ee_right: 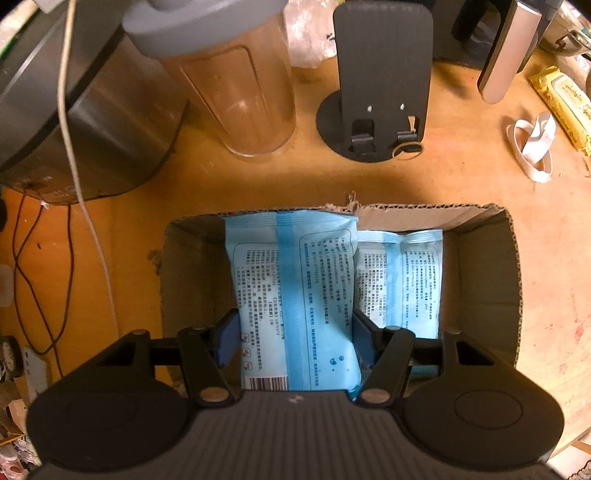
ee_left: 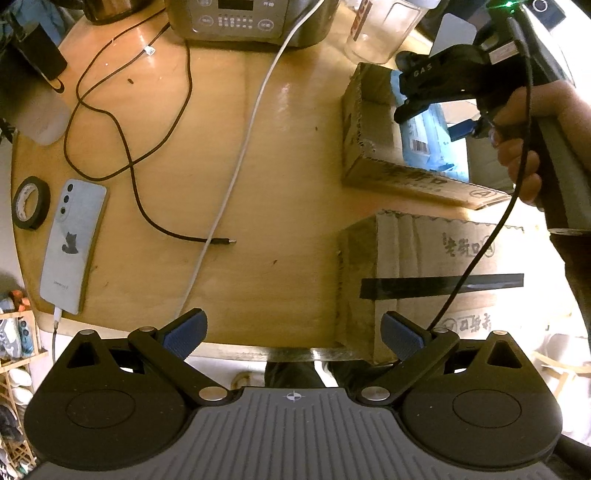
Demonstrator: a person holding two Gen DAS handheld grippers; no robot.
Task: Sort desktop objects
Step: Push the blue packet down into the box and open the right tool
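My right gripper (ee_right: 295,341) is shut on a light blue tissue pack (ee_right: 295,295) and holds it over the open cardboard box (ee_right: 480,280). A second blue pack (ee_right: 402,280) lies in the box to its right. In the left wrist view the right gripper (ee_left: 436,85) hangs over that box (ee_left: 369,147) at the upper right. My left gripper (ee_left: 293,334) is open and empty above the table's near edge. A white phone (ee_left: 72,243) and a black tape roll (ee_left: 29,203) lie at the left.
A closed taped carton (ee_left: 436,280) sits just right of my left gripper. Black and white cables (ee_left: 236,166) cross the table. A cooker (ee_left: 243,22), a clear jar (ee_right: 229,92), a black phone stand (ee_right: 380,92) and a white strap (ee_right: 532,144) stand behind the box.
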